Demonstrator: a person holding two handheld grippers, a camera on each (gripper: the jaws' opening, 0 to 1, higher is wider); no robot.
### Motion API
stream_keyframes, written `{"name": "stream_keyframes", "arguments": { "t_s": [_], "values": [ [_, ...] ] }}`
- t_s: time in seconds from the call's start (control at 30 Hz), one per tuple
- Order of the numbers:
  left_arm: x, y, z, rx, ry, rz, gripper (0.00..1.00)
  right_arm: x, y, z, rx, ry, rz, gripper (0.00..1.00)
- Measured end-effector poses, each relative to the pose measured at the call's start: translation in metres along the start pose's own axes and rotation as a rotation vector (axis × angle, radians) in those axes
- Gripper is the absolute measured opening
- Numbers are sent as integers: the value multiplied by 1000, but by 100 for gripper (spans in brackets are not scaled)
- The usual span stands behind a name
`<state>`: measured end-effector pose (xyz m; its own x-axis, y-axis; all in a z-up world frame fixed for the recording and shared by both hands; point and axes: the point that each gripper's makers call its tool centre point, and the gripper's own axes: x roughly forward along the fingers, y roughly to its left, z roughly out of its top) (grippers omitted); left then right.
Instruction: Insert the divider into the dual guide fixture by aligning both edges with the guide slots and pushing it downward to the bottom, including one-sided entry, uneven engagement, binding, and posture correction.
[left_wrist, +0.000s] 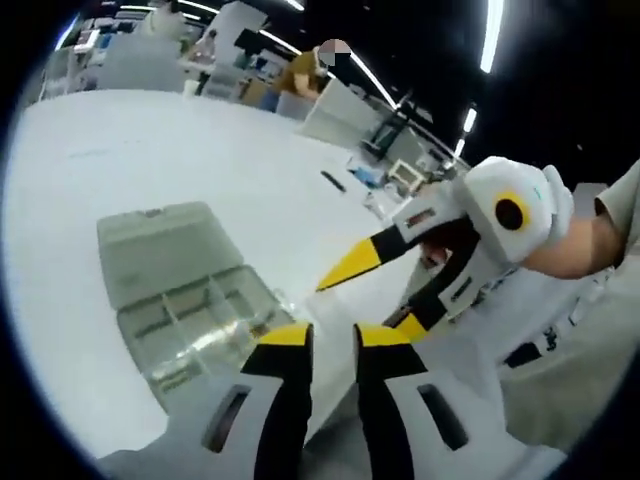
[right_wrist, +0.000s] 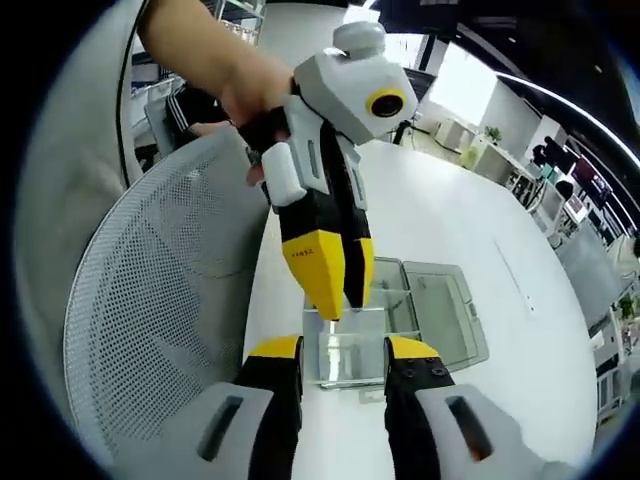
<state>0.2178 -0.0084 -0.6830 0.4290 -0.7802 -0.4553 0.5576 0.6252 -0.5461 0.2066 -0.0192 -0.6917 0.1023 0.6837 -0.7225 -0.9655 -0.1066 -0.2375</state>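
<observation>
A: Where's the box?

B: The clear plastic box (left_wrist: 185, 300) sits lid-open on the white table (left_wrist: 200, 160), lower left in the left gripper view.

A: And the tongs?

B: Left gripper (left_wrist: 333, 338) narrow, empty; right gripper (right_wrist: 343, 349) parted, empty, probably poised above it. I can't pick out the divider.

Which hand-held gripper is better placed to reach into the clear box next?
Probably left: the left hand-held gripper hangs directly over the open clear plastic compartment box; the right hand-held gripper sits off beside it.
</observation>
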Motion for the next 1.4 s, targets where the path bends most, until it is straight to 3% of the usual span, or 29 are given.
{"name": "stream_keyframes", "arguments": {
  "t_s": [0.77,0.93,1.23,1.27,1.4],
  "values": [
    [-5,5,-3,-196,1,-12,1,3,-1,12,-51,-7,-50,27],
    [-5,4,-2,-276,-14,-39,0,2,-2,12,-57,-6,-54,27],
    [-6,6,5,-301,-69,-55,0,2,-9,14,-81,-9,-79,29],
    [-7,10,5,-261,-80,-40,0,1,-9,14,-77,-8,-79,29],
    [-10,12,5,-267,-86,-46,0,1,-12,17,-64,-19,-85,30]
  ]
}}
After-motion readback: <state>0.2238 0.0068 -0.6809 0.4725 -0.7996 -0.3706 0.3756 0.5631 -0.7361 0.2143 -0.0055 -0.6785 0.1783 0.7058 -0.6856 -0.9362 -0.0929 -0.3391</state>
